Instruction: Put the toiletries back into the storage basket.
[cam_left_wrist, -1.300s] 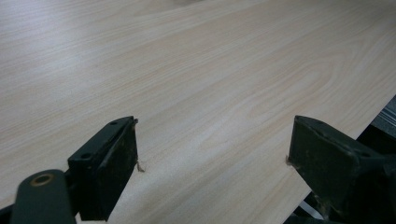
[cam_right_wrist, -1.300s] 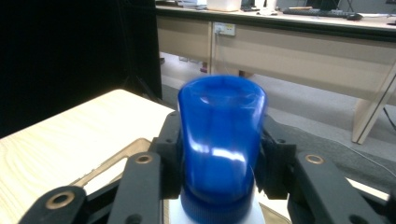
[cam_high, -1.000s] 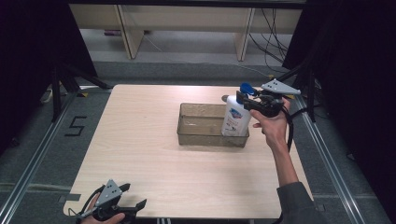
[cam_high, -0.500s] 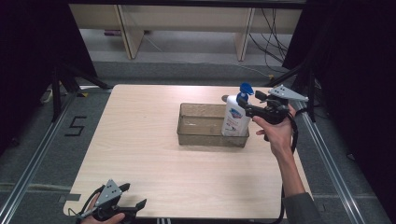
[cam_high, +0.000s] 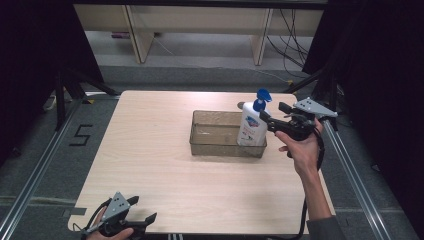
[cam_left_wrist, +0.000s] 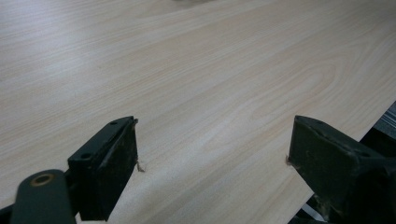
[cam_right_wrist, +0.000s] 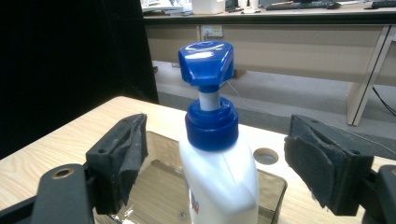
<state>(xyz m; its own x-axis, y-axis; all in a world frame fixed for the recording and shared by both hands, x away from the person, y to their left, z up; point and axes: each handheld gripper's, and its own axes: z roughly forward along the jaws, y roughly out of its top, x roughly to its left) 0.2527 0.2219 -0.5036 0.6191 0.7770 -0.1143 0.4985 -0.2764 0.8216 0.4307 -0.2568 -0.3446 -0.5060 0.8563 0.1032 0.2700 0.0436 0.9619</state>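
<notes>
A white pump bottle (cam_high: 252, 129) with a blue cap stands upright in the right end of a clear brown tray (cam_high: 215, 146) on the wooden table (cam_high: 150, 150). My right gripper (cam_high: 266, 119) is open just right of the bottle's neck, held in a hand. In the right gripper view the bottle (cam_right_wrist: 219, 182) rises between the two spread jaws of the right gripper (cam_right_wrist: 215, 158), and neither jaw touches it. The tray (cam_right_wrist: 154, 186) lies below it. At the table's front left corner my left gripper (cam_high: 142, 210) is open with nothing in it. In its own view the left gripper (cam_left_wrist: 212, 149) is over bare wood.
A round cable hole (cam_right_wrist: 265, 155) sits in the table just beyond the tray. Pale wooden desks (cam_high: 200, 20) stand on the floor behind the table. Dark curtains close both sides. Metal rails (cam_high: 355, 175) run along the table's right edge.
My right gripper has drawn back a little to the right and toward the person. The bottle stays upright in the tray. The left gripper has not moved.
</notes>
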